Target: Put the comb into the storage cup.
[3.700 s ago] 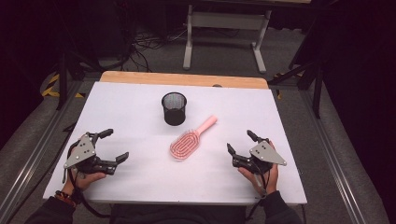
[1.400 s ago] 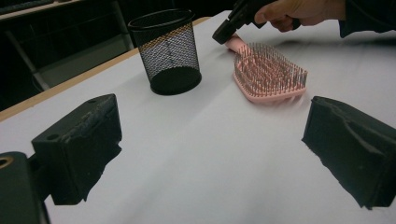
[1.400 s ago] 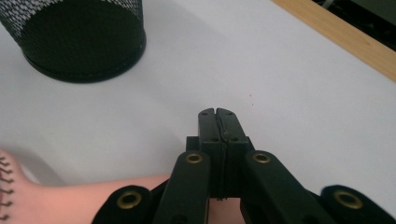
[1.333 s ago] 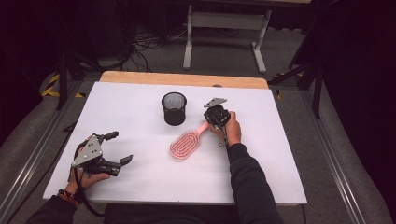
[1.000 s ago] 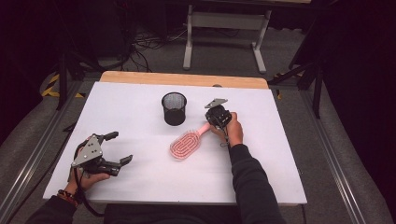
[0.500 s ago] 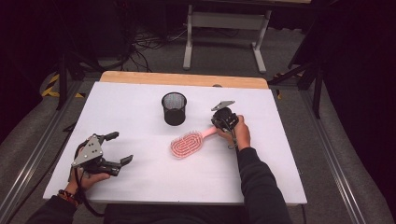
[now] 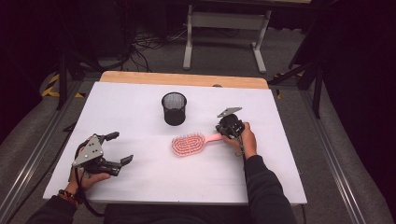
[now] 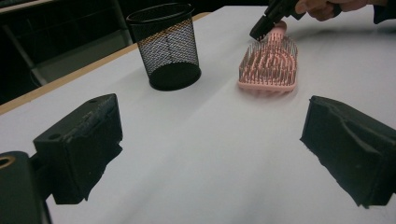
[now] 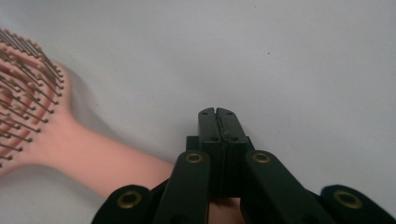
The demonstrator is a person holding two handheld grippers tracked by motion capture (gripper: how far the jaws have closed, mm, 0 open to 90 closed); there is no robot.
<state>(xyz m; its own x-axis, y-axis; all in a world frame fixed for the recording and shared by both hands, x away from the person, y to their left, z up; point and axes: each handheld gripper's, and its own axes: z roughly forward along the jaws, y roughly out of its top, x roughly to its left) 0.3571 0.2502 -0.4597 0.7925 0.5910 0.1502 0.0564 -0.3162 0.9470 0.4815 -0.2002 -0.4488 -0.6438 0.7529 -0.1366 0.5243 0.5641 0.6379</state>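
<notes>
Brush (image 7: 188, 144) swung since earlier frame: handle now points toward right edge, head toward left, lying mid-worktop, bristles up. Left gripper (image 7: 115, 147) near front-left corner of worktop (image 7: 140, 98), hand (image 7: 88, 177) under it, jaws wide apart, holding nothing. Cup (image 7: 174, 108), black mesh, upright behind brush, toward far edge, apart from it. Right gripper (image 7: 223, 132) at handle end, jaws pressed together over handle; whether they pinch it, cannot tell. Right forearm reaches in from front edge.
</notes>
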